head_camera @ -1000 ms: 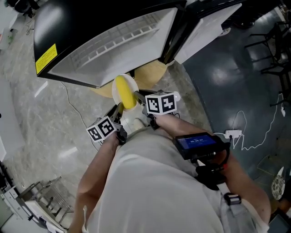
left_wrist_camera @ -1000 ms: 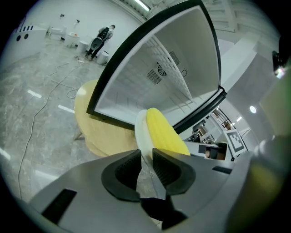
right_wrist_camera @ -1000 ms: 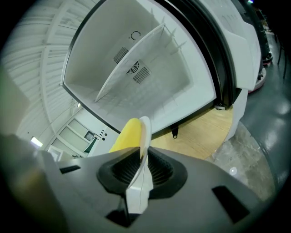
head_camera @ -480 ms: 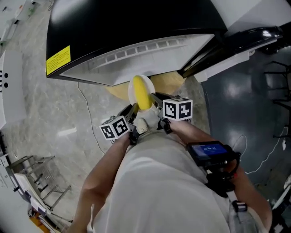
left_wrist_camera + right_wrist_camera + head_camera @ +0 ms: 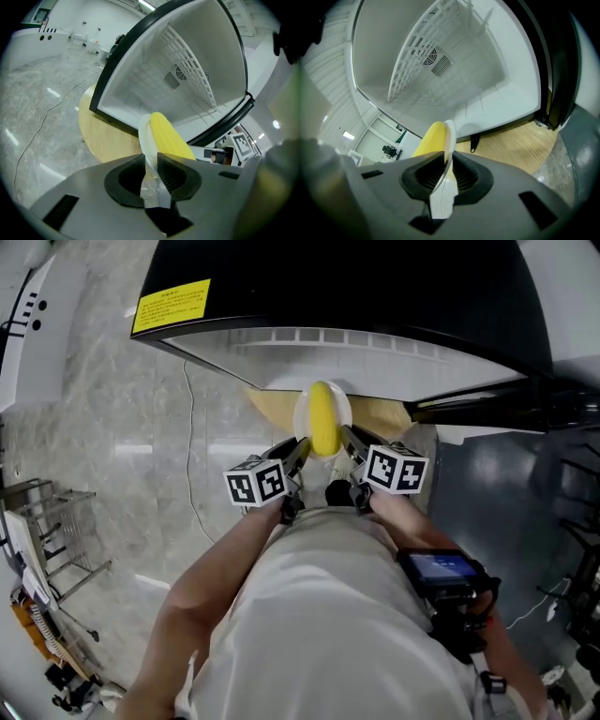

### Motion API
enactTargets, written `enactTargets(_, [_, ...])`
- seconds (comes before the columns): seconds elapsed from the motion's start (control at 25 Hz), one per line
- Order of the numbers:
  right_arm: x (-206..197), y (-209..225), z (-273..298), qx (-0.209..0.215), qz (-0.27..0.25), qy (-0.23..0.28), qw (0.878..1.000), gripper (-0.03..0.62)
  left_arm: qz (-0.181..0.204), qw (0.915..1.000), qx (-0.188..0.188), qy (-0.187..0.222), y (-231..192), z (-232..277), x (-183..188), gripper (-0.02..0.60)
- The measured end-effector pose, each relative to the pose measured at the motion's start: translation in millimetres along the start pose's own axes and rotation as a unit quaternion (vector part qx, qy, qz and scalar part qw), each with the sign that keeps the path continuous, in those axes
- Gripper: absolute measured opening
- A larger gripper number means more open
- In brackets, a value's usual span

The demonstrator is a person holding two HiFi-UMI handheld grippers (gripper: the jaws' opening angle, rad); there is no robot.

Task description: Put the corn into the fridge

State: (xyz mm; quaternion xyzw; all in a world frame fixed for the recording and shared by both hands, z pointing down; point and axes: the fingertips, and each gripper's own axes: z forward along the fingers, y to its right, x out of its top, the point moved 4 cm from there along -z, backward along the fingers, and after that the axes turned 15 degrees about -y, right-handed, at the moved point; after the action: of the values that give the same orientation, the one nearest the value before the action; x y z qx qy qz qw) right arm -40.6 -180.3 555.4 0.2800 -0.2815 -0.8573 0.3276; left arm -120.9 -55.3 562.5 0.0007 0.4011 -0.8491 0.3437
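A yellow corn cob (image 5: 322, 418) lies on a small white plate (image 5: 302, 423), held up in front of the open fridge (image 5: 375, 287). My left gripper (image 5: 298, 454) is shut on the plate's left rim and my right gripper (image 5: 349, 442) is shut on its right rim. In the left gripper view the plate (image 5: 144, 136) stands edge-on between the pads of the left gripper (image 5: 151, 166), with the corn (image 5: 168, 138) beyond. The right gripper view has the plate (image 5: 449, 140) pinched in the right gripper (image 5: 446, 171), the corn (image 5: 431, 138) to its left. The fridge's white inside (image 5: 178, 79) with a wire shelf lies just ahead.
The fridge stands on a round wooden base (image 5: 108, 136) on a marble floor. Its open door (image 5: 497, 404) sticks out at the right. A cable (image 5: 192, 456) runs along the floor at the left, past a wire rack (image 5: 47, 531).
Both grippers have carried the plate with the corn closer to the fridge opening and a little lower. The fridge now sits straight ahead. The grip on the plate is unchanged.
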Motion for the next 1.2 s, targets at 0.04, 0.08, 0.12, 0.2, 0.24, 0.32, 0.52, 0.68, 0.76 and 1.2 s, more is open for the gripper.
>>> enactTargets(0.04, [1.1, 1.7, 1.3, 0.001, -0.001, -0.002, 1.0, 0.057, -0.002, 1.0, 0.003, 0.003, -0.4, 1.2, 0.5, 0.069])
enactTargets(0.08, [2.4, 3.5, 2.5, 0.002, -0.002, -0.003, 1.0, 0.057, -0.005, 1.0, 0.005, 0.007, -0.8, 2.3, 1.4, 0.069])
enactTargets(0.12, [4.0, 5.1, 3.9, 0.003, -0.002, -0.005, 1.0, 0.057, -0.008, 0.9999, 0.007, 0.011, -1.3, 3.3, 2.5, 0.069])
enactTargets(0.2, [7.1, 8.3, 6.1, 0.004, -0.004, -0.009, 1.0, 0.057, -0.016, 0.9996, 0.01, 0.022, -1.6, 5.6, 4.1, 0.069])
enactTargets(0.24, [7.9, 9.7, 7.0, 0.005, -0.004, -0.011, 1.0, 0.057, -0.02, 0.9994, 0.01, 0.026, -1.6, 6.8, 4.3, 0.069])
enactTargets(0.32, [9.3, 12.3, 9.0, 0.005, -0.003, -0.012, 1.0, 0.057, -0.026, 0.9991, 0.012, 0.03, -2.4, 9.4, 4.9, 0.069])
enactTargets(0.52, [20.3, 17.4, 14.6, 0.007, 0.001, -0.01, 1.0, 0.057, -0.032, 0.9984, 0.021, 0.041, -4.8, 15.2, 15.3, 0.069])
enactTargets(0.68, [31.6, 23.4, 22.0, 0.008, -0.002, -0.007, 1.0, 0.057, -0.035, 0.9978, 0.026, 0.05, -9.0, 22.4, 25.5, 0.068])
enactTargets(0.76, [36.5, 26.2, 24.6, 0.007, -0.005, -0.007, 1.0, 0.057, -0.037, 0.9974, 0.029, 0.054, -10.9, 26.6, 29.4, 0.069])
enactTargets(1.2, [56.9, 33.4, 28.8, 0.001, -0.002, 0.019, 1.0, 0.057, -0.068, 0.9934, 0.04, 0.083, -11.5, 38.6, 51.2, 0.067])
